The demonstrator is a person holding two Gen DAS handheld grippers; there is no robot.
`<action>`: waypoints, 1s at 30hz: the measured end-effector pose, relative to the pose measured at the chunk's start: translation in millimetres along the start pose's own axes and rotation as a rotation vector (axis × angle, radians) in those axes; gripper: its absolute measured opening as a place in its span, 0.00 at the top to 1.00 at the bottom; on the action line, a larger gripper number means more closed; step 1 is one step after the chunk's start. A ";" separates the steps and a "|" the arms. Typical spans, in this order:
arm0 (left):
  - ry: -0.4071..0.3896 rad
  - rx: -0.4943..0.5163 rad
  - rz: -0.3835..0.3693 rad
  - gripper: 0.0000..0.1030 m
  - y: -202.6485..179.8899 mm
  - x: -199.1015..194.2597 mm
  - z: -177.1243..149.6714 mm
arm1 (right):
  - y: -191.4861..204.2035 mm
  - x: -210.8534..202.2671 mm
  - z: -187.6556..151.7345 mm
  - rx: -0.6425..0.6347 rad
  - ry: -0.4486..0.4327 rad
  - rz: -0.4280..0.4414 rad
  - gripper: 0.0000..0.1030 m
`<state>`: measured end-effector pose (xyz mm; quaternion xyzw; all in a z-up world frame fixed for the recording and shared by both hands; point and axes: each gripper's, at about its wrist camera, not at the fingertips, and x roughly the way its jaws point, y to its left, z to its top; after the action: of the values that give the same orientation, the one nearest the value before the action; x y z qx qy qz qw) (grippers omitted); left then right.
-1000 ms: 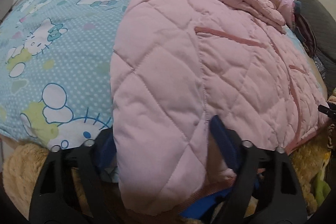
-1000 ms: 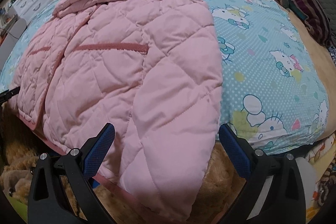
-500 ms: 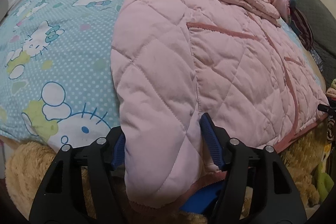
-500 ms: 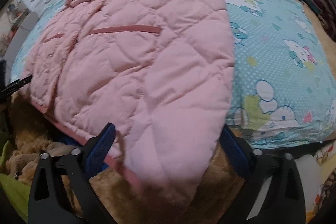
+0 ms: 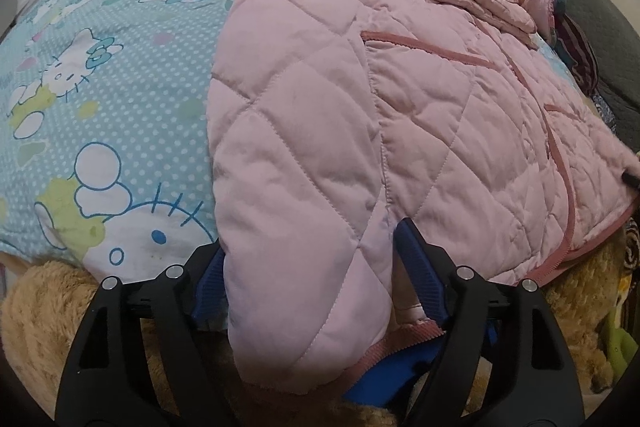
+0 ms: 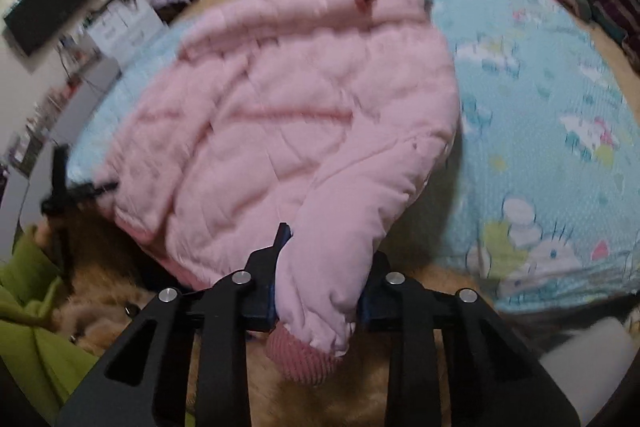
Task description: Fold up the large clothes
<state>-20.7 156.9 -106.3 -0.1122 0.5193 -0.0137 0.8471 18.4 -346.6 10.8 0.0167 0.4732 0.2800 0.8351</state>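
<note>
The bed (image 5: 104, 75) carries the pink jacket (image 5: 400, 99) across the frame's middle, sleeves folded over the top, hem nearest. The bottom-up fold looks barely begun. The right tool (image 6: 320, 287) has just closed, clamping the hem corner; the left tool (image 5: 308, 283) stands apart, astride the other corner.
</note>
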 end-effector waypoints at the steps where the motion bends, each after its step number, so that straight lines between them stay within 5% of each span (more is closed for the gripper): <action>1: -0.001 0.000 -0.003 0.36 0.1 -0.2 0.4 | 0.6 -4.8 3.2 0.007 -0.030 0.013 0.76; 10: -0.108 0.090 0.020 0.82 -23.5 -27.7 3.9 | 1.8 -20.7 22.2 0.000 -0.134 0.052 0.77; 12: -0.142 0.085 0.001 0.86 -25.2 -38.1 7.7 | 0.6 -22.0 24.9 0.007 -0.147 0.061 0.77; 24: -0.247 0.113 -0.058 0.89 -46.3 -70.9 45.1 | -9.0 -32.3 39.1 0.070 -0.237 0.134 0.78; 30: -0.174 0.084 -0.076 0.86 -37.3 -62.0 45.0 | -10.0 -37.3 44.9 0.073 -0.247 0.145 0.78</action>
<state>-6.0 137.1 -24.7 -0.0970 0.4379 -0.0578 0.8919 44.1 -362.4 61.8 0.1155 0.3742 0.3183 0.8634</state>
